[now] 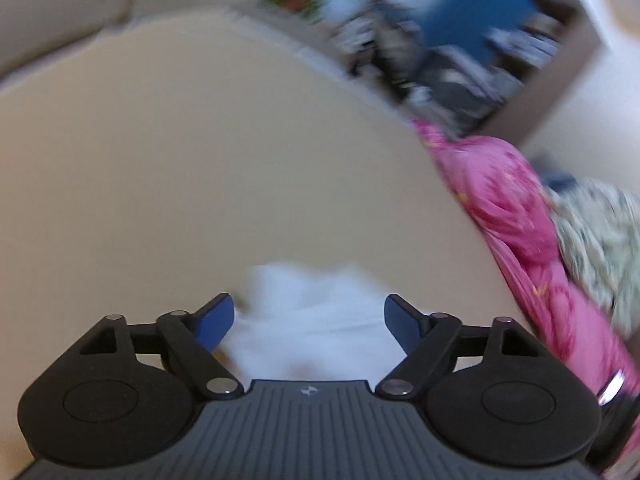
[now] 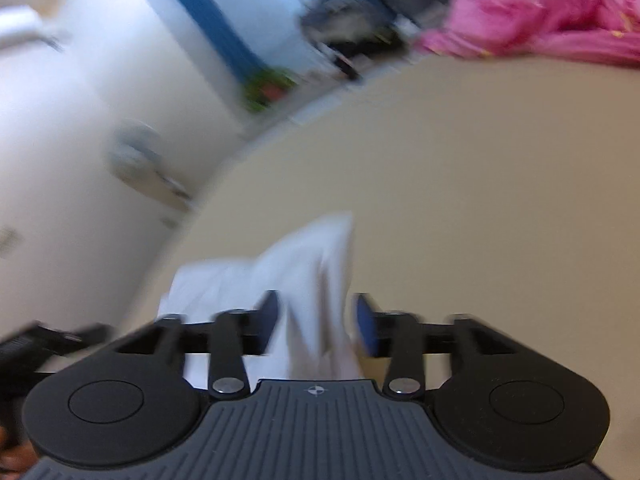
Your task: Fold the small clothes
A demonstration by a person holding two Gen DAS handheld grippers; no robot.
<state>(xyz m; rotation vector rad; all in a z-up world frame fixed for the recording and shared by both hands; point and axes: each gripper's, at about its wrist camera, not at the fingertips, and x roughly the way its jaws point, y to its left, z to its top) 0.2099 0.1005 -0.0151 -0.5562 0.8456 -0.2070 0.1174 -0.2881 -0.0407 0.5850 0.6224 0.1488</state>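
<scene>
A small white garment [image 1: 316, 320] lies bunched on the beige surface [image 1: 200, 168], right in front of my left gripper [image 1: 309, 320]. The left jaws are open, with the blue pads on either side of the cloth. In the right wrist view the same white garment [image 2: 308, 280] rises in a fold between the pads of my right gripper [image 2: 316, 320]. The right jaws are open and the pads stand a little apart from the cloth. Both views are blurred by motion.
A pink garment [image 1: 516, 216] with small yellow marks lies heaped at the right, also in the right wrist view [image 2: 540, 12]. A pale patterned cloth [image 1: 596, 224] lies beside it. Dark clutter [image 1: 420, 56] stands beyond the far edge.
</scene>
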